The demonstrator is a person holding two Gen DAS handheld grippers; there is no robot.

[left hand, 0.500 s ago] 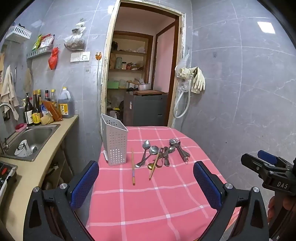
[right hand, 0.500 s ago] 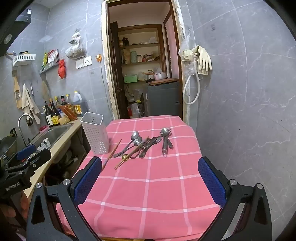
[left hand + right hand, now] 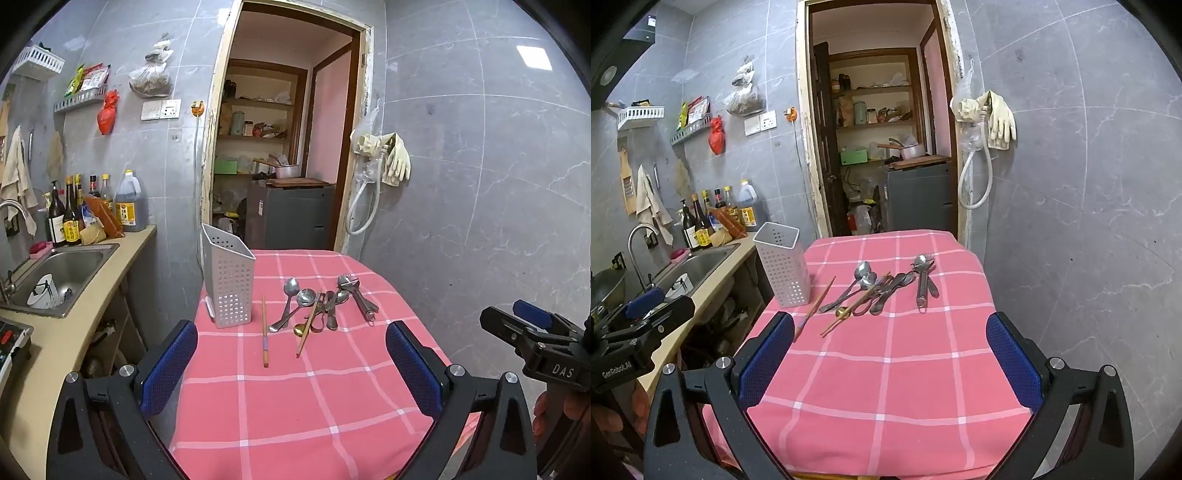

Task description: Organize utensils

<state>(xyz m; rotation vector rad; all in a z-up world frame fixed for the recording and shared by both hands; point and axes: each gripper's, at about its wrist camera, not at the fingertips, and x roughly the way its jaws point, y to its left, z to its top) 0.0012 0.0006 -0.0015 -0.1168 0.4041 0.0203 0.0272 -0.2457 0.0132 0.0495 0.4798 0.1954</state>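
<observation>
Nothing of the sorting appears done yet. The white perforated utensil holder (image 3: 229, 284) stands upright at the far-left part of the counter (image 3: 295, 398), which is covered with a pink checked cloth, and as far as its open top shows in the right wrist view, it looks empty; its depths are hidden.

All the cutlery lies flat on the cloth to the right of the holder. Just beside the holder is a single chopstick (image 3: 264, 332). Further right is a second chopstick (image 3: 307, 328) slanting across a small gold-coloured spoon (image 3: 300, 328). Two steel spoons (image 3: 293, 302) lie between the chopsticks, and a tangle of more spoons and forks (image 3: 332, 306) sits right of those. Furthest from the holder lies a metal peeler-like piece (image 3: 360, 299) with another utensil or two under it. So every piece is still left to lift into the holder.

The left tool (image 3: 291, 369) hangs over the near edge of the counter, well short of the holder, tipped a little downward, its blue pads wide apart with nothing between them. The right tool (image 3: 890, 362) sits likewise to the right of it, also angled gently down at the cutlery, spread wide and empty. Each is seen from the side in the other's view, a hand (image 3: 554, 410) gripping the handle below. Neither touches anything on the cloth.
</observation>
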